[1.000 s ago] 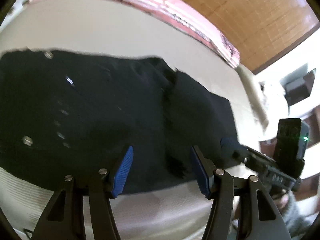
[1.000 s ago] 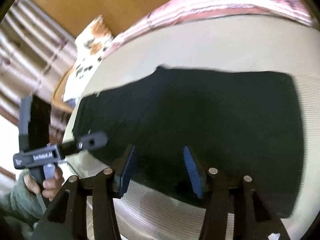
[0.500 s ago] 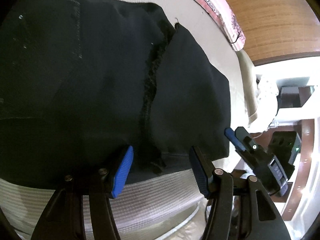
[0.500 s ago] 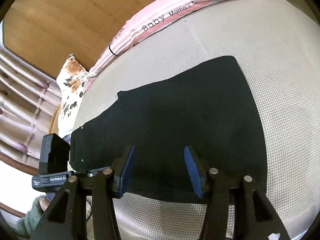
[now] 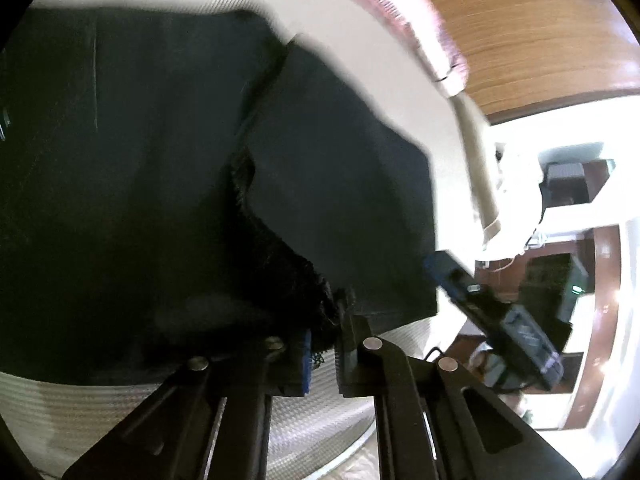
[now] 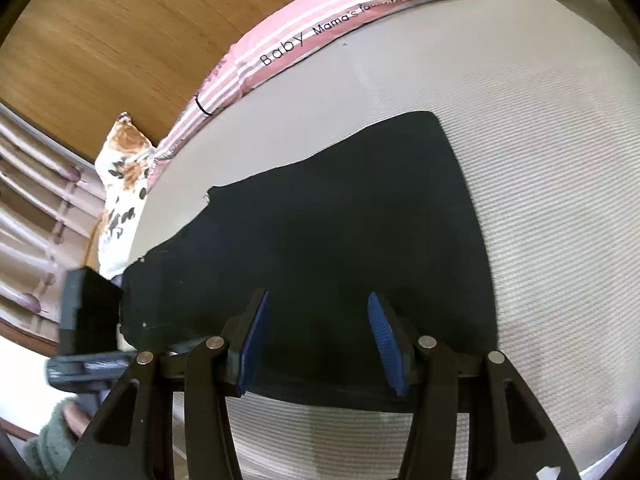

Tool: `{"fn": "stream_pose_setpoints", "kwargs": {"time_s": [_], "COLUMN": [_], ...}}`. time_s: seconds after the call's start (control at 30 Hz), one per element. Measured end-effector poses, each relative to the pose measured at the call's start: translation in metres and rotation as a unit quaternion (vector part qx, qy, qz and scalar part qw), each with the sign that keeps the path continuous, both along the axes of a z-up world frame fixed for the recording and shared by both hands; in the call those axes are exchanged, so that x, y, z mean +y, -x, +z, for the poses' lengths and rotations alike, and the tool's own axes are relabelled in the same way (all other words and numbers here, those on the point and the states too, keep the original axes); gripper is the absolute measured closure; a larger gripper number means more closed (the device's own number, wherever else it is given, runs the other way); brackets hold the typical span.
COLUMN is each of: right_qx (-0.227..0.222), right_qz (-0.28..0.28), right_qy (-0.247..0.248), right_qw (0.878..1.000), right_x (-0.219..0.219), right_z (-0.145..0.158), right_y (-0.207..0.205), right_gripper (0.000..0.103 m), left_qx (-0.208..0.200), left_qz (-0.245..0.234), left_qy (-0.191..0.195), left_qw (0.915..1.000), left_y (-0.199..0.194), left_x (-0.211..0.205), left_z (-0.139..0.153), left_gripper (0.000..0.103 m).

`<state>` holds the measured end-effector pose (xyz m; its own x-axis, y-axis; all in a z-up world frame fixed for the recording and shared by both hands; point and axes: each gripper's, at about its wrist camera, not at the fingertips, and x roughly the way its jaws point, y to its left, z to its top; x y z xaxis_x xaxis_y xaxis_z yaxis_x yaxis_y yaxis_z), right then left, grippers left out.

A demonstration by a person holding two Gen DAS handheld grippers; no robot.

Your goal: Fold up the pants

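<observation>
Black pants (image 5: 168, 168) lie flat on a pale ribbed mattress (image 6: 560, 208), one part folded over another with a frayed edge between. My left gripper (image 5: 323, 346) is shut on the pants' near frayed edge at the mattress front. The pants also show in the right wrist view (image 6: 328, 232), spread out with a straight edge on the right. My right gripper (image 6: 320, 340) is open, its blue pads just above the near edge of the pants. The right gripper also shows at the right of the left wrist view (image 5: 480, 296).
A pink striped cushion (image 6: 320, 36) lies along the far side of the mattress against a wooden wall (image 6: 120, 40). A floral pillow (image 6: 124, 184) sits at the far left. The mattress front edge (image 5: 160, 408) is close below both grippers.
My left gripper has shut on the near frayed edge of the pants; it was open half a second ago. My right gripper has stayed open and come a little closer to the pants.
</observation>
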<state>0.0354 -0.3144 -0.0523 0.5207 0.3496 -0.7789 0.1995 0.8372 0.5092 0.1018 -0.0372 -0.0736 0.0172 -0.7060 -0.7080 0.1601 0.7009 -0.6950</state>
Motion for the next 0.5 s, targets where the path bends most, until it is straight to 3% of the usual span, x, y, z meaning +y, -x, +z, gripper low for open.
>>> {"fn": "stream_pose_setpoints", "kwargs": {"time_s": [0.13,0.33,0.5], "right_qx": [0.009,0.027,0.032], "right_qz": [0.006,0.03,0.049], "right_qy": [0.014,0.044,0.062], "right_qw": [1.0,0.998,0.996], "right_x": [-0.001,0.011,0.014], "right_z": [-0.004,-0.018,-0.012], "right_y": [0.002,-0.001,-0.005], "right_gripper": [0.055,0.055,0.054], "left_qx": [-0.063,-0.043,-0.088], "left_qz": [-0.009,-0.01,-0.038], "left_qy": [-0.037,-0.1,-0.151], "left_qw": [0.9973,0.994,0.9839], "left_y": [0.007,0.01,0.016], "left_x": [0.007,0.012,0.0], "left_z": [0.023,-0.021,-0.007], "left_gripper": [0.095,0.094,0.082]}}
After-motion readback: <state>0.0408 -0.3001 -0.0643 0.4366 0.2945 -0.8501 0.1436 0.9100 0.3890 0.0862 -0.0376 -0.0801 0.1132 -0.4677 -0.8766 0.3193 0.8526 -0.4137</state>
